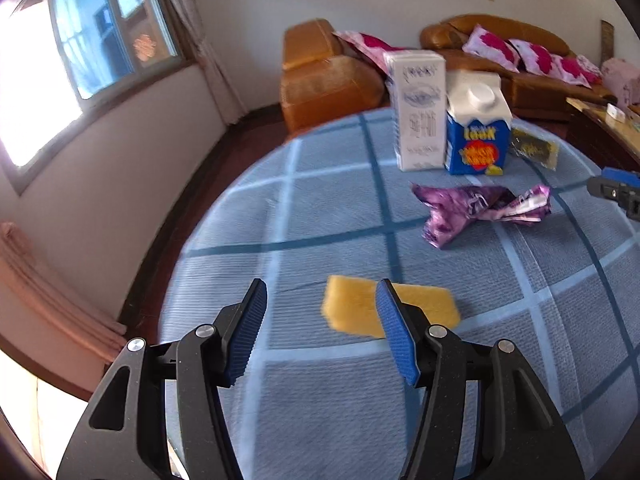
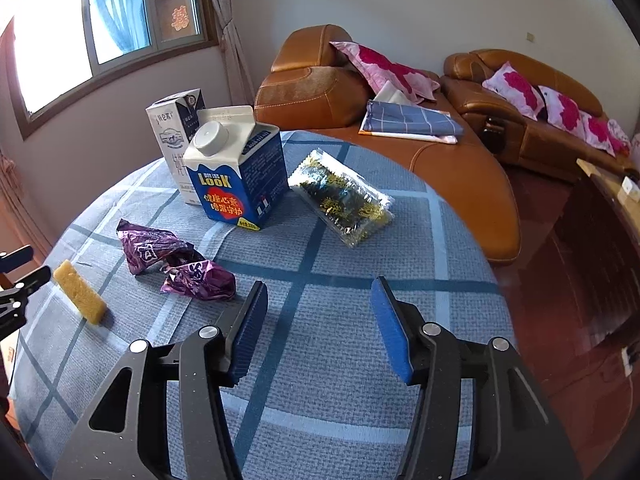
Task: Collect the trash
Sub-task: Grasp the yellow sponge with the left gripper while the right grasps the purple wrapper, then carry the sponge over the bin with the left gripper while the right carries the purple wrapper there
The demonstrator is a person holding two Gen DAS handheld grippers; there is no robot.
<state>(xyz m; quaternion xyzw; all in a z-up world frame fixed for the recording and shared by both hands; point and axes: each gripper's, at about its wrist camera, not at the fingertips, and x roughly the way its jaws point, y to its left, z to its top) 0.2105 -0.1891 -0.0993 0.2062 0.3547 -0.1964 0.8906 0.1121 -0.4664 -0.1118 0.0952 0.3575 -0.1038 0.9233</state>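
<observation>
Hovering with jaws spread wide and empty, the left gripper [image 1: 320, 328] is nearest the yellow sponge [image 1: 360, 308], which lies on the tabletop [image 1: 320, 420] just ahead, long axis crosswise, while the equally open right gripper [image 2: 320, 328] hangs farther off.

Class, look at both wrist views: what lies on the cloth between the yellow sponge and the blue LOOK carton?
The crumpled purple wrapper lies between the yellow sponge and the blue LOOK carton; the right wrist view shows it most clearly.

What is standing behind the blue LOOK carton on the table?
Behind the blue gable-top LOOK carton stands a taller white milk carton, apparently touching it. Its lower right part is covered.
</observation>
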